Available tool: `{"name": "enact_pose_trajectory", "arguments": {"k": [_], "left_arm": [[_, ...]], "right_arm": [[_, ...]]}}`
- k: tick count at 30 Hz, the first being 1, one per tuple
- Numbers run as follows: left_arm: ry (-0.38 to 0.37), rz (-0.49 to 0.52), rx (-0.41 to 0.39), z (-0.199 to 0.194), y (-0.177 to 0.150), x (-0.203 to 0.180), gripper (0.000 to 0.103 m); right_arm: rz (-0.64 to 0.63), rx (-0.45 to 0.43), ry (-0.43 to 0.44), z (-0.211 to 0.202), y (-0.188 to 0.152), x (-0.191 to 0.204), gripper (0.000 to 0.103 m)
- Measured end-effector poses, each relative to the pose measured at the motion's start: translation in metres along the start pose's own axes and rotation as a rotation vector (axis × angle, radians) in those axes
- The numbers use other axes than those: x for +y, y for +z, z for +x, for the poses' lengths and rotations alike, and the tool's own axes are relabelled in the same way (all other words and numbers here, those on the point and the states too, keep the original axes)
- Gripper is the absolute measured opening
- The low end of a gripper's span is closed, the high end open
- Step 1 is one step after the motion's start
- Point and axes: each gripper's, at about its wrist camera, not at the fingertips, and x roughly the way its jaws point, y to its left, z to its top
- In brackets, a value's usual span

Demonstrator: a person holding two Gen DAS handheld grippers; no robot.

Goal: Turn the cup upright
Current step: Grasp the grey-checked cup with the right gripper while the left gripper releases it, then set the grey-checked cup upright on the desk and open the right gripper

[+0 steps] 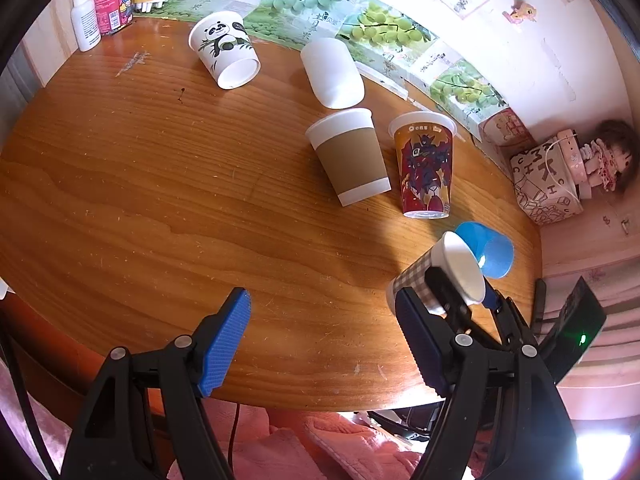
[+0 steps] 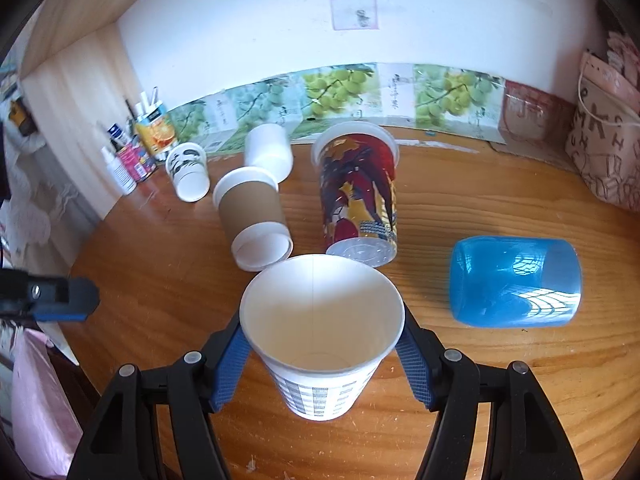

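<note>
R gripper (image 2: 322, 354) jaws clamp the checked paper cup (image 2: 320, 344) mid-wall, mouth tilted up, above the surface (image 2: 160, 300) — light, thin, crushable, so grip gently. L gripper (image 1: 324, 340) jaws wide, empty.

— Where's the held cup (image 2: 320, 344)?
— Near the table's (image 2: 160, 280) front edge. The sleeved cup (image 2: 254, 220) and tall cup (image 2: 358, 192) lie behind it, a tumbler (image 2: 516, 282) to its right.
— The far edge?
— Two more cups (image 2: 188, 170).
</note>
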Motion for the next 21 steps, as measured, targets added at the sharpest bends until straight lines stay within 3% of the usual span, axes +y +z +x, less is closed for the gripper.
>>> {"name": "enact_pose_trajectory", "arguments": {"k": [10, 21], "left_arm": [[0.011, 0.010, -0.006, 0.001, -0.007, -0.009, 0.078], [0.019, 0.025, -0.004, 0.003, -0.018, -0.019, 0.078]], "right_arm": [[-0.125, -0.028, 0.010, -0.009, -0.020, 0.009, 0.069], [-0.144, 0.049, 0.032, -0.014, -0.042, 0.005, 0.071]]}}
